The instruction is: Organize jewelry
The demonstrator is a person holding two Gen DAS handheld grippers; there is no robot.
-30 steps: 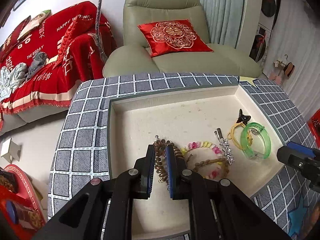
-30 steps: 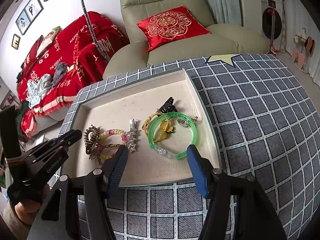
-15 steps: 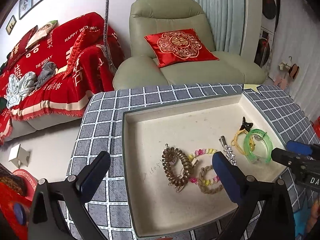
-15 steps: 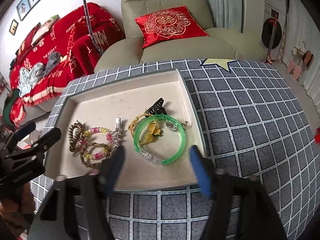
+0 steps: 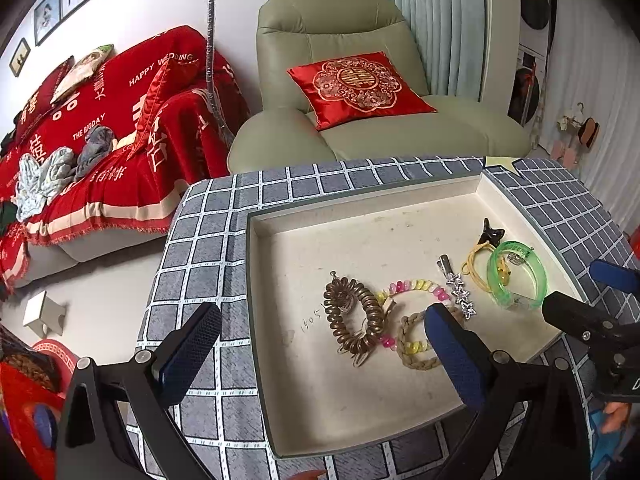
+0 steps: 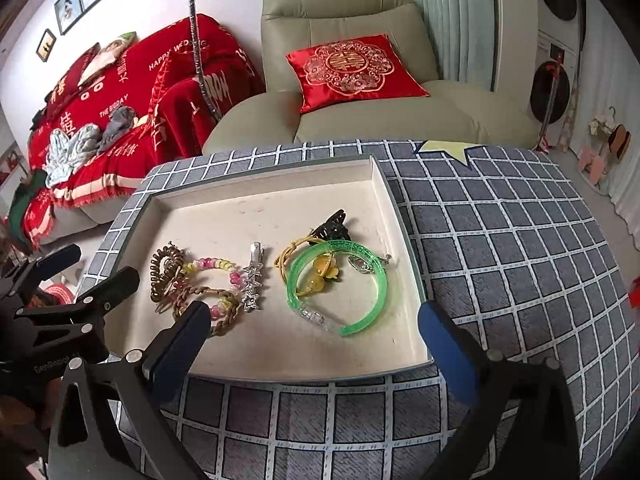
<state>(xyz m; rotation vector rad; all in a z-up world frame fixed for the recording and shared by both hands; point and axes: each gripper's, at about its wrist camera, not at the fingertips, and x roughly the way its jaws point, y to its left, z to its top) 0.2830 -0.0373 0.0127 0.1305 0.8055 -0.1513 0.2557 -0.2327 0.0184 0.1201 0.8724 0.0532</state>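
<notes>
Checked cloth covers the tabletop, sofa and armchair behind. Both my tongs are released w/ nothing between them. Left tongs spread fully, hovering over the near-left part of the tray; right tongs have just been opening and now stand wide over the tray's near edge, also empty.

Outward from the left tongs: brown coil tie lies loose just ahead, touching the pastel bead bracelet and braided cord. Next, the silver star clip. By the right tongs: green bangle lying around a yellow flower piece, over a yellow cord, black claw clip behind it.

Progress, as I read it: everything visible is already in the tray, nothing left out on the cloth in view. So gathering looks done or nearly so. Still to do, if anything: pieces overlap in two clumps, could be spread apart. Can't tell if more items sit out of frame.
</notes>
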